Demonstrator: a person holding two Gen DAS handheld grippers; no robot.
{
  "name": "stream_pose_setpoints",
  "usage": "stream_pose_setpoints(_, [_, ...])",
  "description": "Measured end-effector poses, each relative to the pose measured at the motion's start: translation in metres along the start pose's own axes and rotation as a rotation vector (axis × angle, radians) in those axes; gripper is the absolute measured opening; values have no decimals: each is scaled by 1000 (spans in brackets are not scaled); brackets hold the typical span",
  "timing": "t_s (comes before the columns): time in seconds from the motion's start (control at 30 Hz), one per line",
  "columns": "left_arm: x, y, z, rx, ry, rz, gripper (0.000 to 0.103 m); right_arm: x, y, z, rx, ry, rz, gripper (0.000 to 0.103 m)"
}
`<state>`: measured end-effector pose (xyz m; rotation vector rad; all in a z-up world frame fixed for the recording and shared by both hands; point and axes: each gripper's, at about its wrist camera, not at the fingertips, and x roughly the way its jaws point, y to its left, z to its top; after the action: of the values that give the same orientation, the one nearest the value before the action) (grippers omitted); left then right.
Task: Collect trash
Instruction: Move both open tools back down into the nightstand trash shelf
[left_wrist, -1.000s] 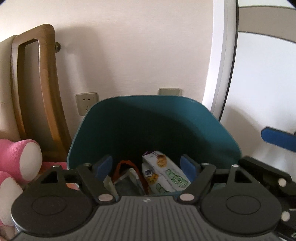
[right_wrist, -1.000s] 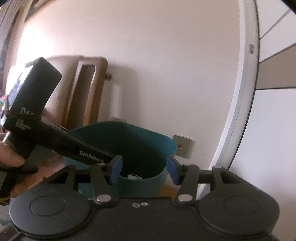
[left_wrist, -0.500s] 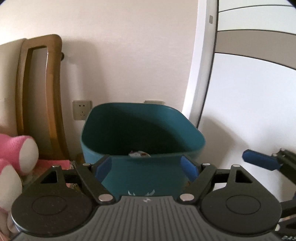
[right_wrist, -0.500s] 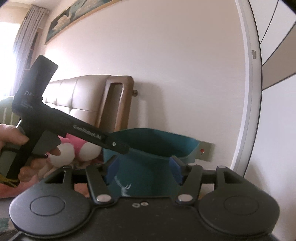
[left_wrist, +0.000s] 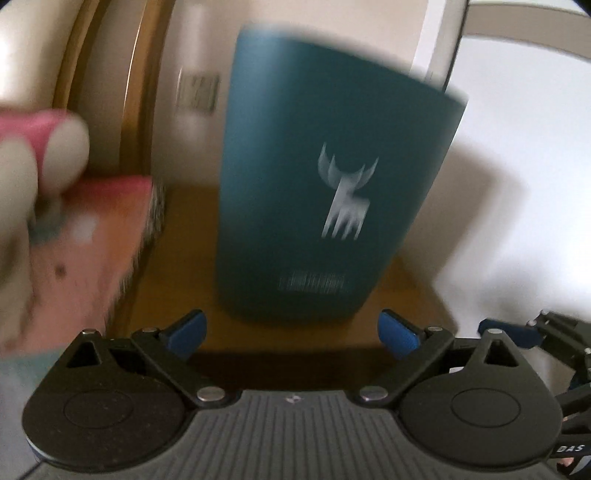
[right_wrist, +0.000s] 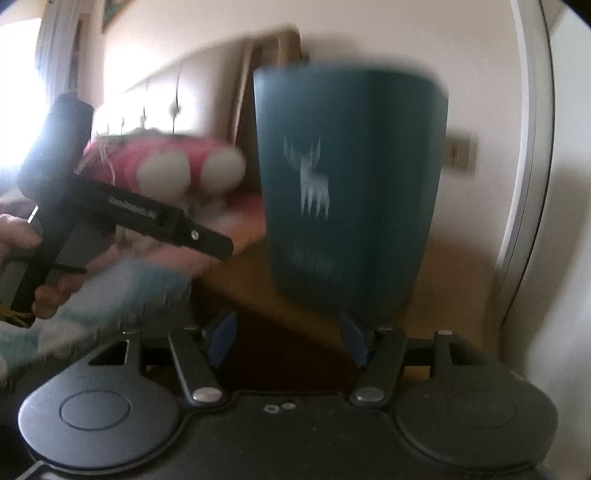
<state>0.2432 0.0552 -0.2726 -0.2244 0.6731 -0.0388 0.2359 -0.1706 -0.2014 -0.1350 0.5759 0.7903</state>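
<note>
Teal bin (left_wrist: 314, 177) on wooden floor (left_wrist: 192, 236)

Both grippers are showing the same build. The left gripper (left_wrist: 291, 332) is wearing blue pads on black linkage arms, silver pivot screws at the joints, two round black discs behind them, and a ribbed grey plate between the discs. The right gripper (right_wrist: 288, 338) is carrying blue pads too, with a smooth black plate bearing two small screws. Seen from the right one, the left tool's black pistol handle is showing blurred white lettering; a hand (right_wrist: 22, 258) is wrapping it.
</note>
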Motion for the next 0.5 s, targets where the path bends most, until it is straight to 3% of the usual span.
stream_pose_setpoints(0.27, [60, 9, -95, 40, 139, 4, 102, 60, -11, -101, 135, 266, -36, 61])
stream_pose_setpoints(0.5, [136, 8, -191, 129, 372, 22, 102, 105, -25, -184, 303, 498, -57, 61])
